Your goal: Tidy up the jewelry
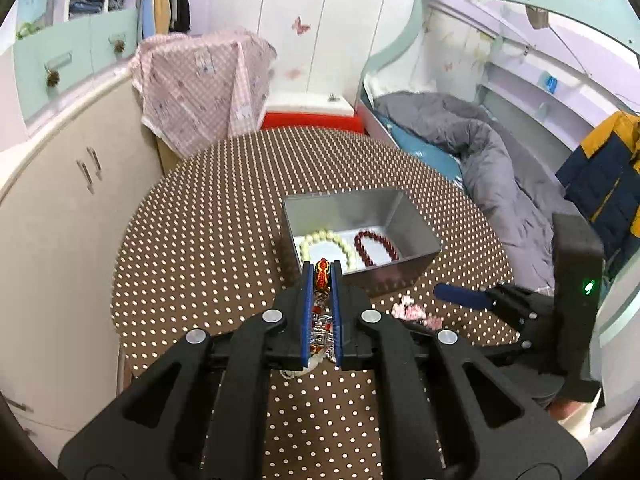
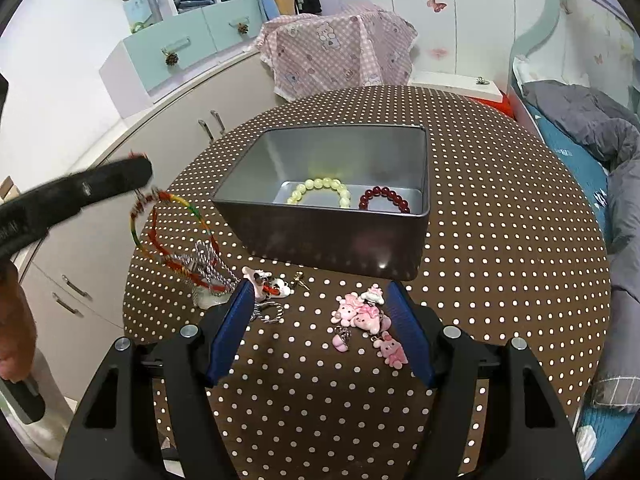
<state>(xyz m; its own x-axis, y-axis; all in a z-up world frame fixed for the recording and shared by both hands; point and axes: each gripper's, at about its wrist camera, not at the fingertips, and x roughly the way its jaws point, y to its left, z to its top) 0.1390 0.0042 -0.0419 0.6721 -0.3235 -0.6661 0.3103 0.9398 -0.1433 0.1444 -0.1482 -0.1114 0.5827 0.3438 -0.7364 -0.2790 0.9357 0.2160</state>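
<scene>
**Left gripper lifts the cord necklace, right gripper waits wide over the charms**

The left gripper [image 1: 322, 276] has its blue pads pressed together on a red and orange patterned bead [image 1: 322, 274], and a colourful cord necklace [image 2: 176, 232] hangs from it in loops of red, green and yellow, with silvery chain trailing down to the table [image 2: 500, 240]. Seen from the right wrist, that gripper sits raised off the table's left edge, blurred, while the necklace's lower end touches the polka-dot cloth beside a small pile of white and red trinkets [image 2: 272, 284].

The right gripper [image 2: 320, 300] stands with its fingers spread wide apart, gripping nothing, low over the near edge of the table. Between its fingertips lies a cluster of pink bunny charms [image 2: 366, 314], flat on the cloth.

Toward the middle of the table sits the grey metal tin [image 2: 320, 236], open on top. Inside it, along the near wall, lie a pale yellow bead bracelet [image 2: 320, 192] and a dark red bead bracelet [image 2: 384, 200], side by side, just apart.
</scene>
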